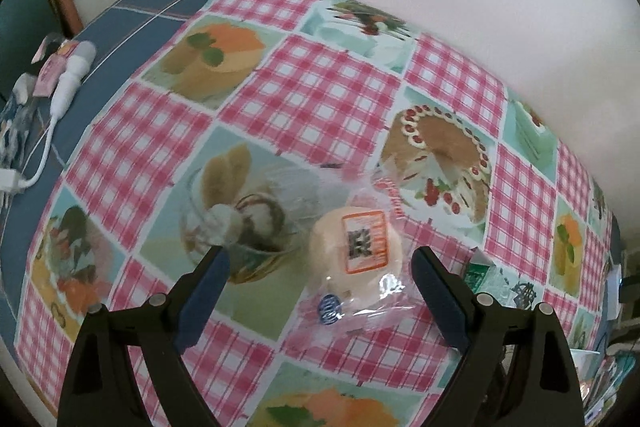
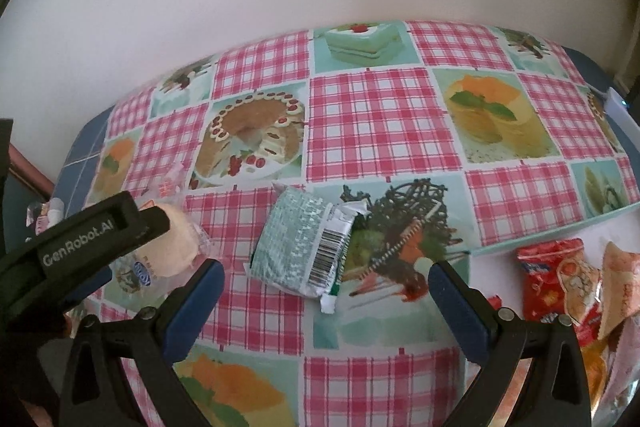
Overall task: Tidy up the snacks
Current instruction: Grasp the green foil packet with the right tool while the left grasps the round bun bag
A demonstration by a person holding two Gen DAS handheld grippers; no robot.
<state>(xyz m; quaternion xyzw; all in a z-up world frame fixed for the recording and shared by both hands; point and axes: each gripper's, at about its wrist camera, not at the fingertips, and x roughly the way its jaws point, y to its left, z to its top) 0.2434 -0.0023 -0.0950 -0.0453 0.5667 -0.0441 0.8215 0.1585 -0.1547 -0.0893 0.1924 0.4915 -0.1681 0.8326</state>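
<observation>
A round pale bun in a clear wrapper [image 1: 356,255] with an orange label lies on the patterned tablecloth [image 1: 320,99]. My left gripper [image 1: 320,267] is open, with the bun between its fingers. The bun also shows in the right wrist view [image 2: 176,243], partly hidden by the left gripper's black body [image 2: 80,243]. A silver-green snack packet [image 2: 304,247] with a barcode lies on the cloth in front of my right gripper [image 2: 324,283], which is open and empty.
Red and orange snack bags [image 2: 560,283] are piled at the right table edge. A green packet edge [image 1: 492,279] shows right of the left gripper. A white device with cable [image 1: 68,75] and small packets lie on the blue surface at left. A white wall stands behind.
</observation>
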